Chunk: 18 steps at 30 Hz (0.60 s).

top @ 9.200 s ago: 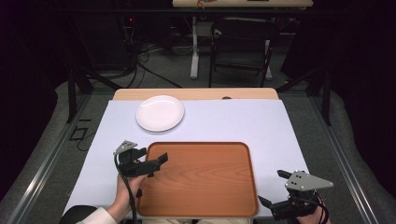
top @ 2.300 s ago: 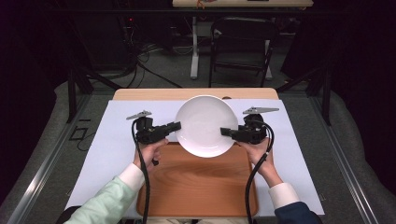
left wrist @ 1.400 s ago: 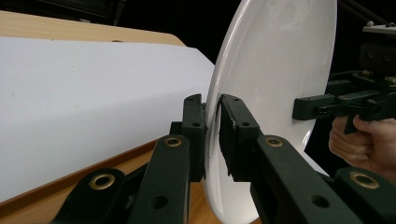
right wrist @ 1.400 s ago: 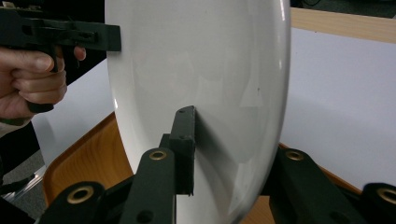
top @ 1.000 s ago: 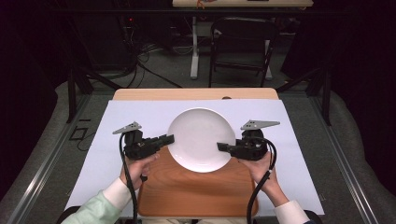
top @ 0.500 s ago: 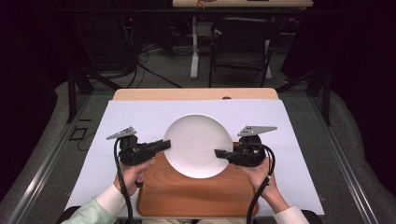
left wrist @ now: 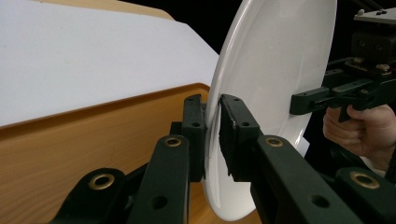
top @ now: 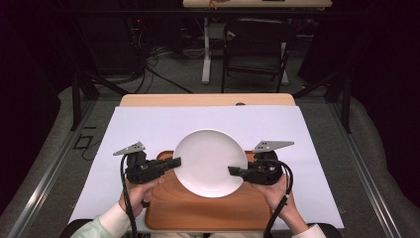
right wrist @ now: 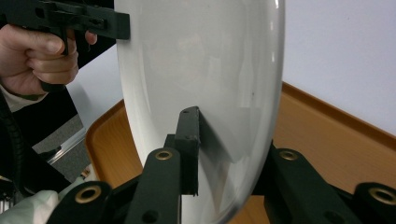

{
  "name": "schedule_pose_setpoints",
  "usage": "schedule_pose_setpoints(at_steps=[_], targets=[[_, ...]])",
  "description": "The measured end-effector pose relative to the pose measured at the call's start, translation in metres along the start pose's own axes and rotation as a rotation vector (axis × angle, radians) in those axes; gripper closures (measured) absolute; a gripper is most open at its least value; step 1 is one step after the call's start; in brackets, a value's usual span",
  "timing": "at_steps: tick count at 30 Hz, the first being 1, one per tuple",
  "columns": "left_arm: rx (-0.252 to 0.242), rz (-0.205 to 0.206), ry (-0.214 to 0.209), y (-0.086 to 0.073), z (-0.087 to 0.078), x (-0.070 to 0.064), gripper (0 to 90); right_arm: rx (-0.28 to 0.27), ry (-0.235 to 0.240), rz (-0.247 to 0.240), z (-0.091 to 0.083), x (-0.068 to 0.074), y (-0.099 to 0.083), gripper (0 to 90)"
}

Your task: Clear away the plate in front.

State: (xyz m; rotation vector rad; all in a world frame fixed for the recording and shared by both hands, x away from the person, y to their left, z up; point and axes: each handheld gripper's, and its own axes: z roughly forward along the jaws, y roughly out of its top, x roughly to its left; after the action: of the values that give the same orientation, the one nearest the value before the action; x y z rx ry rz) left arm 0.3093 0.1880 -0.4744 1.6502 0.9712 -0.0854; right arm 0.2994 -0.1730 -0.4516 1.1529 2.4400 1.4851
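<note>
We are at a big counter [top: 148, 124] with a white sheet over it, and a brown wooden tray [top: 208, 210] lies on the near part, right in front of us. Over the tray we hold a round white plate [top: 210, 162] up in the air, and it lies flat, face up. The plate is not touching the tray yet, as far as we can tell. (In the gripper views it looks like it stands on its edge, because those cameras turn with our hands.)

Our left gripper [top: 173, 162] pinches the left edge of the plate, and our right gripper [top: 233, 171] pinches the right edge. In the left gripper view, the two black jaws are closed tight on the thin rim [left wrist: 214, 140], one on each side. In the right gripper view, the rim [right wrist: 224, 154] sits between the jaws too.

The tray is straight below the plate. So we think the next move is down, with both hands going together, so the plate stays level and lands in the middle of the tray.
</note>
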Motion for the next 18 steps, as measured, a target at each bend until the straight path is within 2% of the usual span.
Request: schedule_pose_setpoints(at_steps=[12, 16, 18], targets=[[0.065, -0.011, -0.015, -0.011, -0.002, 0.002, 80.8, 0.042, 0.016, 0.036, 0.002, 0.005, -0.013, 73.6], [0.101, 0.009, 0.01, -0.014, 0.0, 0.0, 80.9, 0.054, 0.021, 0.051, 0.004, 0.005, -0.018, 73.6], [0.118, 0.003, 0.009, -0.016, 0.001, 0.001, 80.9, 0.067, 0.025, 0.058, 0.005, 0.004, -0.02, 73.6]])
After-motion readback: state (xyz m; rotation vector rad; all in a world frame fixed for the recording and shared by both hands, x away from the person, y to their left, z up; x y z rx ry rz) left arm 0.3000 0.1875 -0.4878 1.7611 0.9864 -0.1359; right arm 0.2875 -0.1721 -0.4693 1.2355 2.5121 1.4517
